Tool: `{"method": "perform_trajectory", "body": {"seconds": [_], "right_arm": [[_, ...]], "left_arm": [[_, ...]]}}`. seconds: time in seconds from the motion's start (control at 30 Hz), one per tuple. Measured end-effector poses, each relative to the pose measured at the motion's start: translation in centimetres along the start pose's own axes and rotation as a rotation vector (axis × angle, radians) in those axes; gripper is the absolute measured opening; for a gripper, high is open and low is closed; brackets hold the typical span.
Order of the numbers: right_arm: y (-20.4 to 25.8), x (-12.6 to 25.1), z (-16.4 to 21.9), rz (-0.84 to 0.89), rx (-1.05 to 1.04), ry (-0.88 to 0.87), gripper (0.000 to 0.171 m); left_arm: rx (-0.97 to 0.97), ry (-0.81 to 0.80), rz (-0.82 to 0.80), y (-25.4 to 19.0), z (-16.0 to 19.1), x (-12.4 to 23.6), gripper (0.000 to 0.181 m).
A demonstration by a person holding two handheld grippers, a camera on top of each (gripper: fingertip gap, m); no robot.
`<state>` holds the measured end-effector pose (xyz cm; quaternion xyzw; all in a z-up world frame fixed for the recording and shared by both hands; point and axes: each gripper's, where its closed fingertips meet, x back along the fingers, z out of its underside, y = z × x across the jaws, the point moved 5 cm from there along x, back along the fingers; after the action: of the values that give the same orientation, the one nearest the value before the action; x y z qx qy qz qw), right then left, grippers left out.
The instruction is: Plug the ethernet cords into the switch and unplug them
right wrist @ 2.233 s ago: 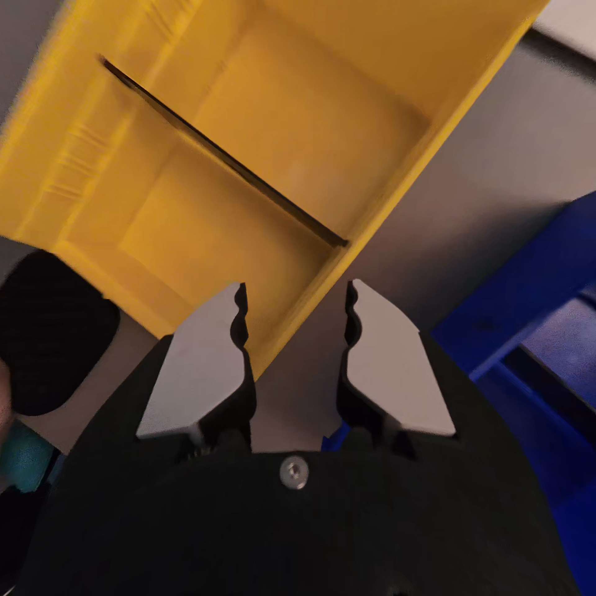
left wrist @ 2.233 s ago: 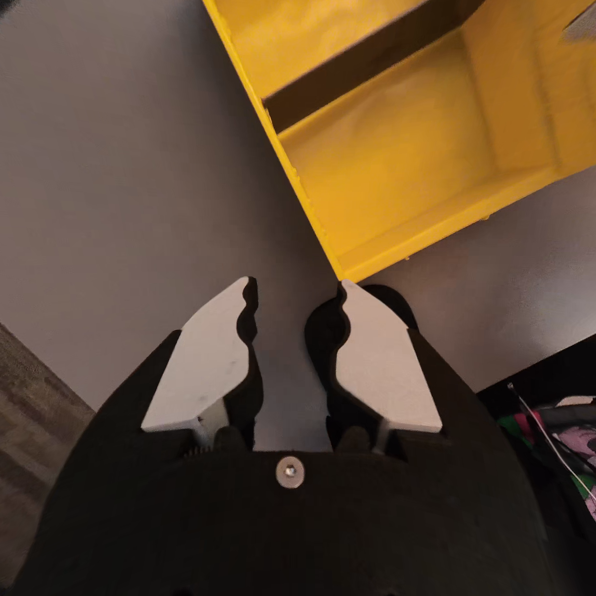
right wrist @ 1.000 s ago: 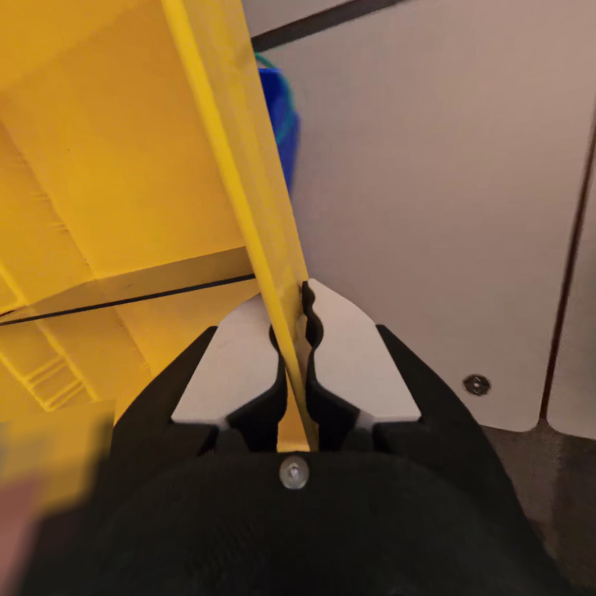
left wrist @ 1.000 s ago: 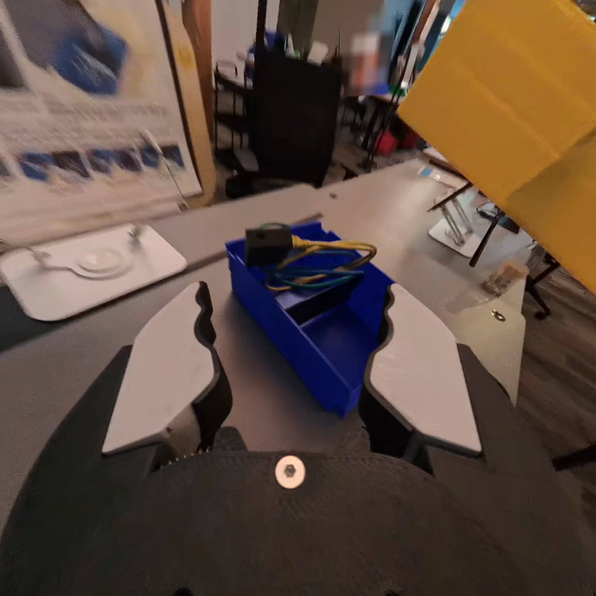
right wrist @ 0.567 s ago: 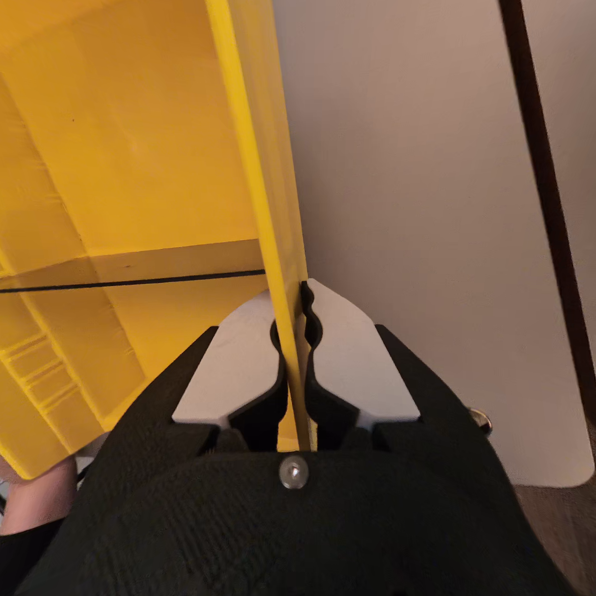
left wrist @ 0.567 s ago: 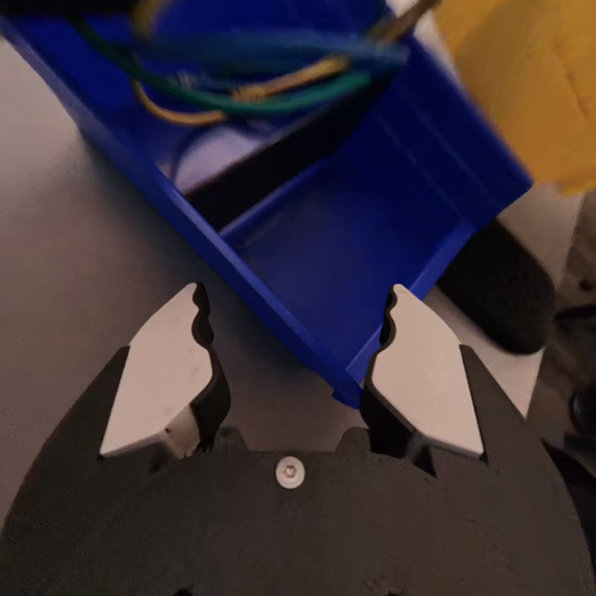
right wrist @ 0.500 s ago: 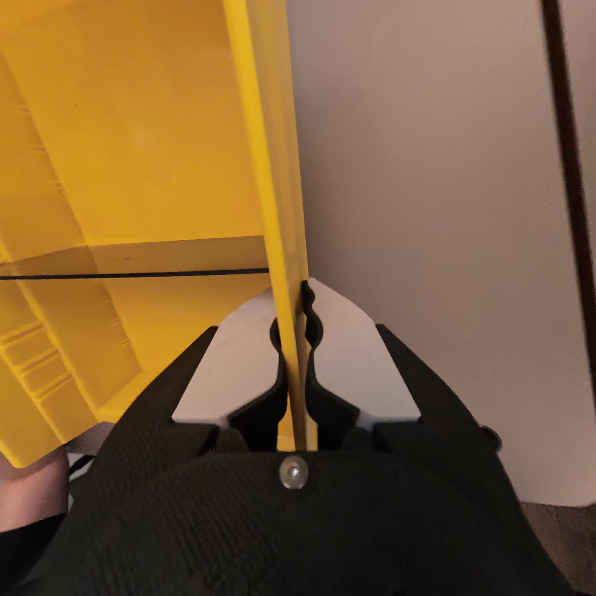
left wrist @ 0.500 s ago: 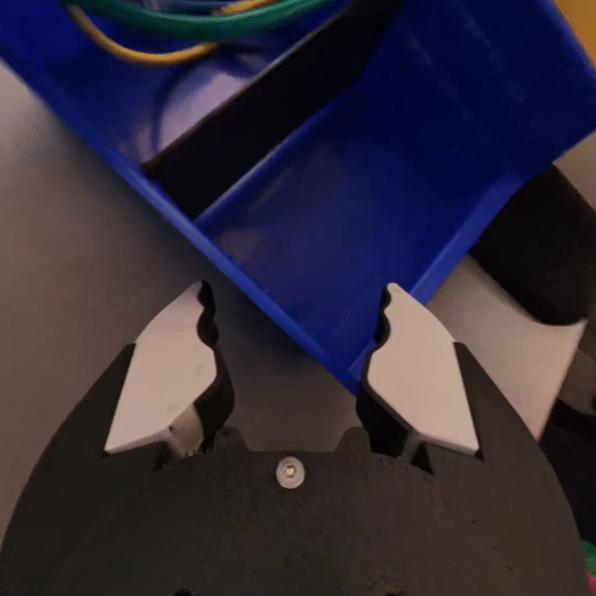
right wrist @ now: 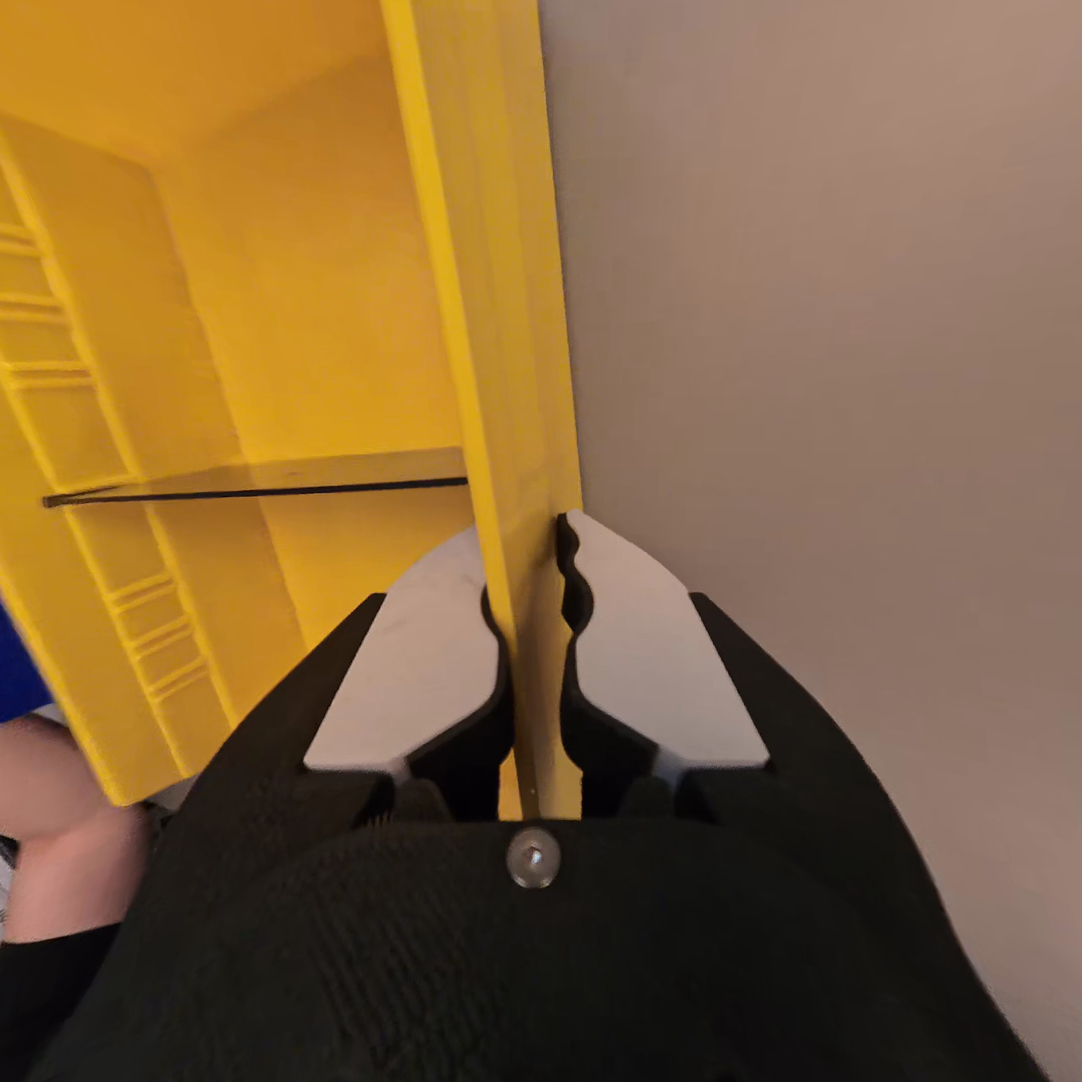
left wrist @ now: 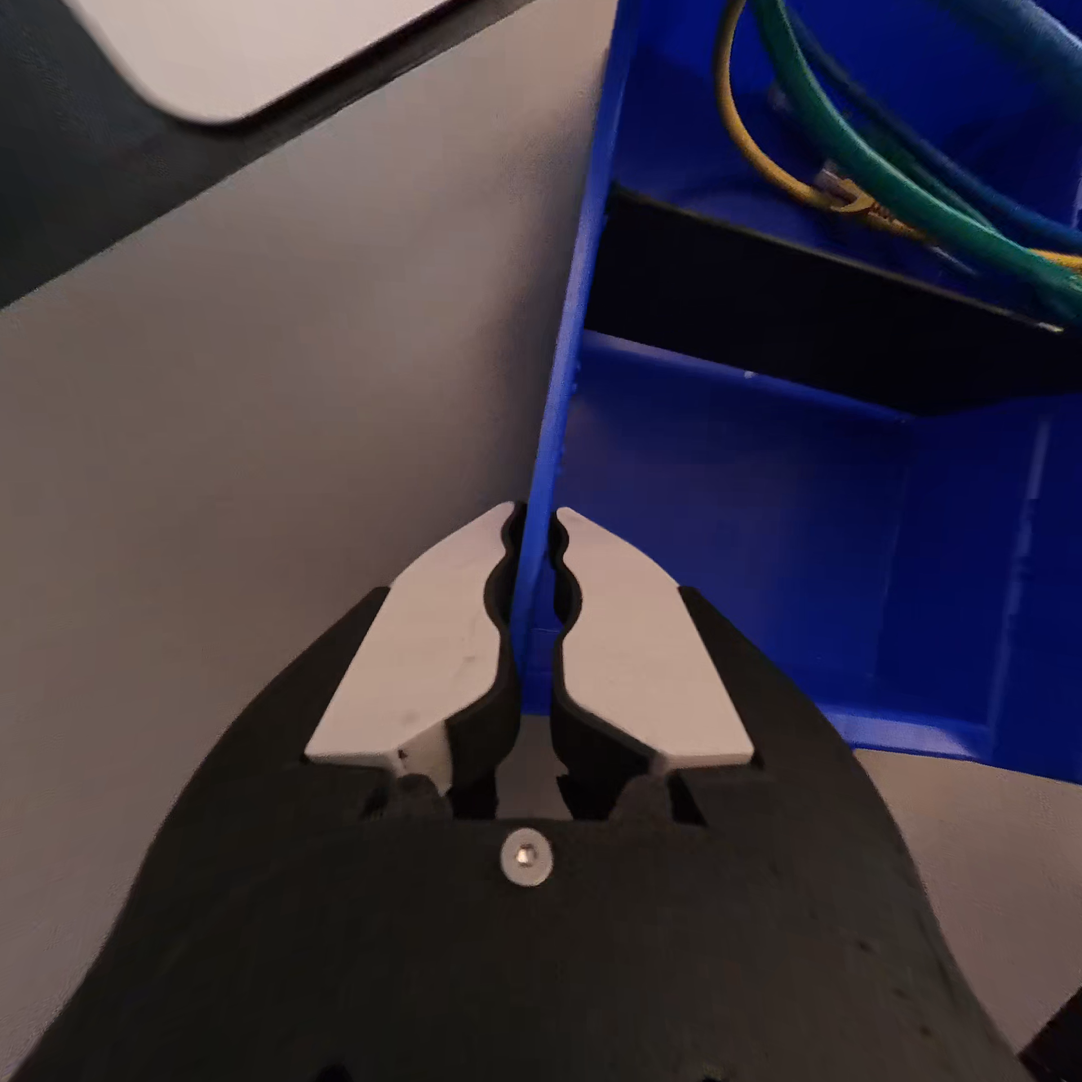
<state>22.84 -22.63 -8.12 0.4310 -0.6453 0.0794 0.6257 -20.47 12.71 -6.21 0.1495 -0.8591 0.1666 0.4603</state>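
In the left wrist view a blue bin (left wrist: 761, 527) sits on the grey table, split by a black divider (left wrist: 790, 304). Green, yellow and blue ethernet cords (left wrist: 866, 158) lie coiled in its far compartment. The near compartment is bare. My left gripper (left wrist: 536, 518) is shut on the blue bin's left side wall. In the right wrist view my right gripper (right wrist: 518, 527) is shut on the right side wall of an empty yellow bin (right wrist: 293, 293), which has a thin dark divider (right wrist: 263, 492). The switch is not in view.
The grey table top (left wrist: 263, 380) spreads left of the blue bin, with a white plate-like base (left wrist: 252, 52) at the far edge. A person's hand (right wrist: 64, 831) shows at the lower left of the right wrist view, beside a blue edge (right wrist: 14, 661). There is about 50 cm between the tips of the two grippers.
My left gripper has closed from wide open onto the blue bin's side wall. My right gripper keeps its hold on the yellow bin, which has shifted a little in view.
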Motion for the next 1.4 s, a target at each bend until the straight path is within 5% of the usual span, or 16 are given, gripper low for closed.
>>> {"method": "perform_trajectory", "body": {"seconds": [0.33,0.6,0.97,1.4], "right_arm": [[-2.8,1.3,-1.7,0.090,-0.057,-0.016,0.013],[-5.0,2.4,-1.8,0.103,-0.153,-0.033,0.013],[-2.2,1.1,-1.8,0.250,0.141,0.105,0.007],[-2.7,1.2,-2.8,0.321,0.309,0.204,0.009]], "left_arm": [[0.322,0.088,-0.180,12.3,10.0,9.2,0.005],[0.617,0.014,-0.200,16.9,17.8,15.1,0.008],[0.465,0.231,-0.069,12.3,17.5,13.9,0.013],[0.508,0.180,-0.061,13.9,17.8,14.4,0.012]]}}
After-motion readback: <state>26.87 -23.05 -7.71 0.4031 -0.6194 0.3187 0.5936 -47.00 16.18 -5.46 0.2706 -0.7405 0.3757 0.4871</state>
